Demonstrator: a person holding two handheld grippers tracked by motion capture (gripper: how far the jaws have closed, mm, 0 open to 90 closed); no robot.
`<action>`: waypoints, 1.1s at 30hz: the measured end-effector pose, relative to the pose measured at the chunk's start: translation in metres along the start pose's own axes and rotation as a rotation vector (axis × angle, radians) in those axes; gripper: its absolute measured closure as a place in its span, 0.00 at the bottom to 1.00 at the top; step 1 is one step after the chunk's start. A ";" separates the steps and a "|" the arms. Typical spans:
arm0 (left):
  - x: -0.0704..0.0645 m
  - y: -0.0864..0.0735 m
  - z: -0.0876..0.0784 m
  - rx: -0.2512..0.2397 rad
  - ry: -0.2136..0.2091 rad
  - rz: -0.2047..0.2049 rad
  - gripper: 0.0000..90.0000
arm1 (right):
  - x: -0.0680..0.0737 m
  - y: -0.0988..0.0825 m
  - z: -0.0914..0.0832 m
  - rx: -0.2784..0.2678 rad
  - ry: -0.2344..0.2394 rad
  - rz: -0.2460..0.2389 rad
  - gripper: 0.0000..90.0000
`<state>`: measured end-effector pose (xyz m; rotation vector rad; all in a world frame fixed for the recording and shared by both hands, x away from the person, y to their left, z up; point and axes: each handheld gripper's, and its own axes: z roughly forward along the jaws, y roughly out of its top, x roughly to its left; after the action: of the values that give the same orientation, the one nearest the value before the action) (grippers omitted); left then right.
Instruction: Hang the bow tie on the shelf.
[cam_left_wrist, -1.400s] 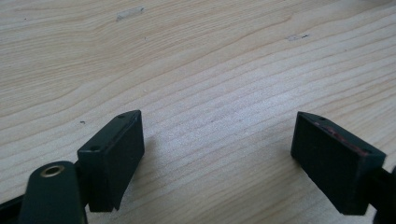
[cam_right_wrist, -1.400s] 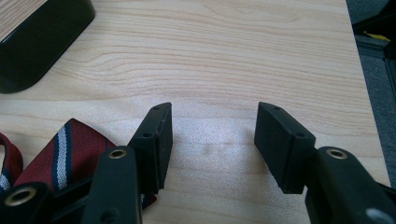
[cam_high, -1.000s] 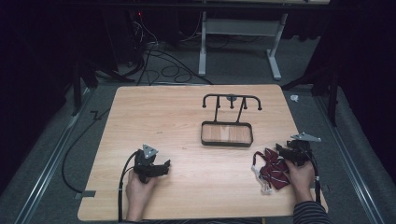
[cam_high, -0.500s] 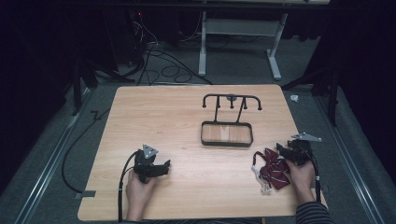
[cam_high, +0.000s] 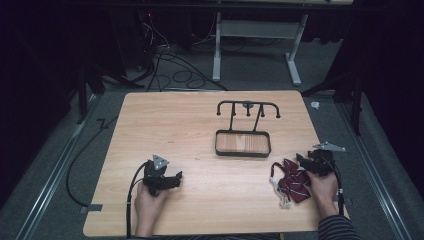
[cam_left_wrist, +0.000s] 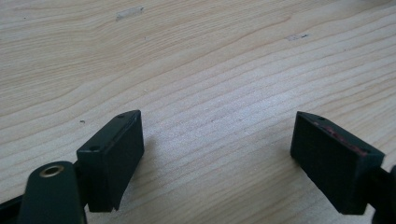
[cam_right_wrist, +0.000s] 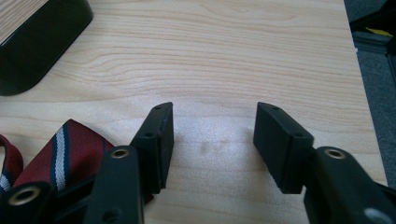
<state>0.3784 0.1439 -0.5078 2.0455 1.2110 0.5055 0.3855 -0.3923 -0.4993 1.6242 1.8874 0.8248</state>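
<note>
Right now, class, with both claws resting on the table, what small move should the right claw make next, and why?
Probably shift the right claw sideways onto the dark red striped necktie. Its jaws have just been closing slightly but stand open over bare wood, with the tie lying beside one jaw, untouched, near the black metal stand with a wooden tray.

no text, label or number can be read — none anywhere

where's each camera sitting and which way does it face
High view: above the person's table edge, looking forward and down on the light wooden table; both hands show.
Left gripper view: on the left gripper, looking along open jaws at bare wood.
Right gripper view: on the right gripper, jaws open over wood.
Shared by high and right gripper views: dark red striped necktie, black wire-rimmed wooden tray.
</note>
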 end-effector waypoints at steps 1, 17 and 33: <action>0.000 0.000 0.000 0.000 0.000 0.000 0.20 | -0.001 0.000 0.000 -0.001 0.003 0.005 0.56; 0.000 0.000 0.000 0.001 -0.002 0.001 0.20 | -0.006 -0.002 -0.025 -0.048 0.072 0.059 0.65; 0.000 0.000 0.000 0.001 -0.002 0.001 0.20 | 0.012 -0.003 -0.046 -0.088 0.161 0.013 0.71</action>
<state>0.3784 0.1441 -0.5077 2.0473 1.2097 0.5028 0.3487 -0.3858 -0.4695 1.5594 1.9210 1.0569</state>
